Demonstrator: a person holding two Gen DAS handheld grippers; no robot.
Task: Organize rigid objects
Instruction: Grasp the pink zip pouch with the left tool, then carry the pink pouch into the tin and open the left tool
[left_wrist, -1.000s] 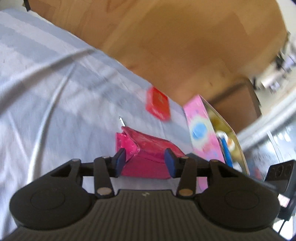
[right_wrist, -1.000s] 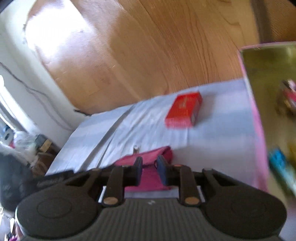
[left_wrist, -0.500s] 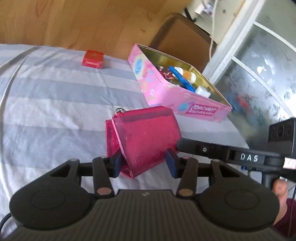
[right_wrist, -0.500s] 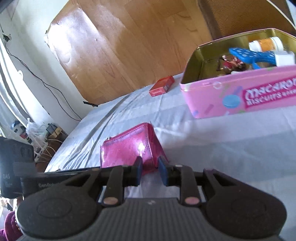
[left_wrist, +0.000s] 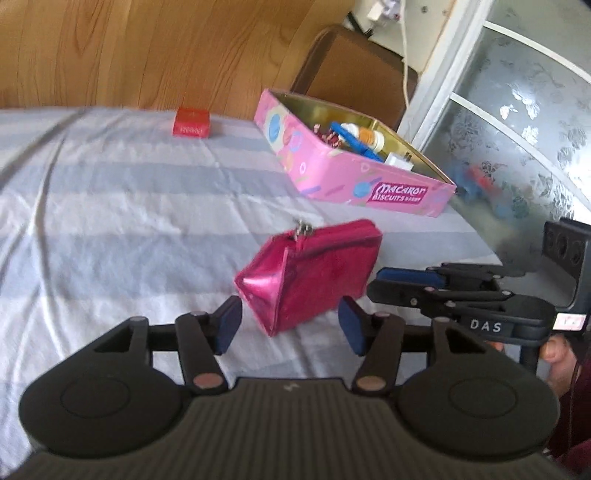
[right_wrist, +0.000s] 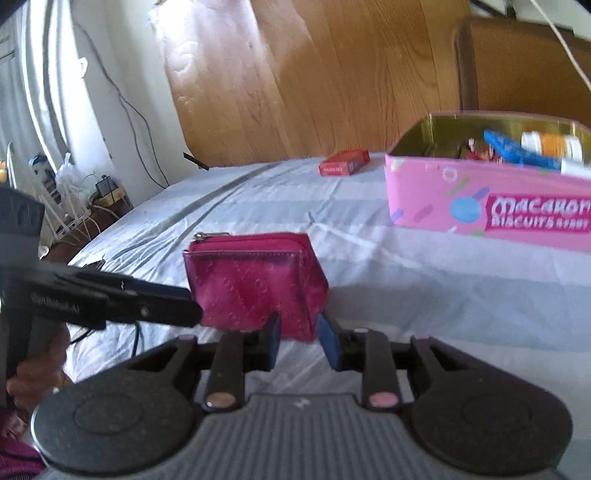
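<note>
A shiny pink zip wallet (left_wrist: 310, 273) (right_wrist: 255, 284) lies on the striped bedsheet (left_wrist: 129, 206). My left gripper (left_wrist: 290, 326) is just short of its near corner. Its jaws are opening and the blue pads stand clear on both sides. My right gripper (right_wrist: 301, 339) is at the wallet's other end. Its jaws are opening too, with the wallet's lower corner in the narrow gap between the pads. Each gripper shows in the other's view: the right gripper (left_wrist: 406, 284) and the left gripper (right_wrist: 147, 302). An open pink biscuit tin (left_wrist: 369, 184) (right_wrist: 480, 206) holds several small items.
A small red box (left_wrist: 191, 122) (right_wrist: 343, 162) lies near the far edge of the bed. Beyond are a wooden floor, a brown chair (left_wrist: 354, 66) and a frosted glass door (left_wrist: 517, 122). A hand (left_wrist: 554, 354) holds the right gripper's handle.
Both views have swung round and levelled out. The wallet now rests on the sheet, nearer the tin. Both pairs of jaws have widened, the left pads coming clear of the wallet.
</note>
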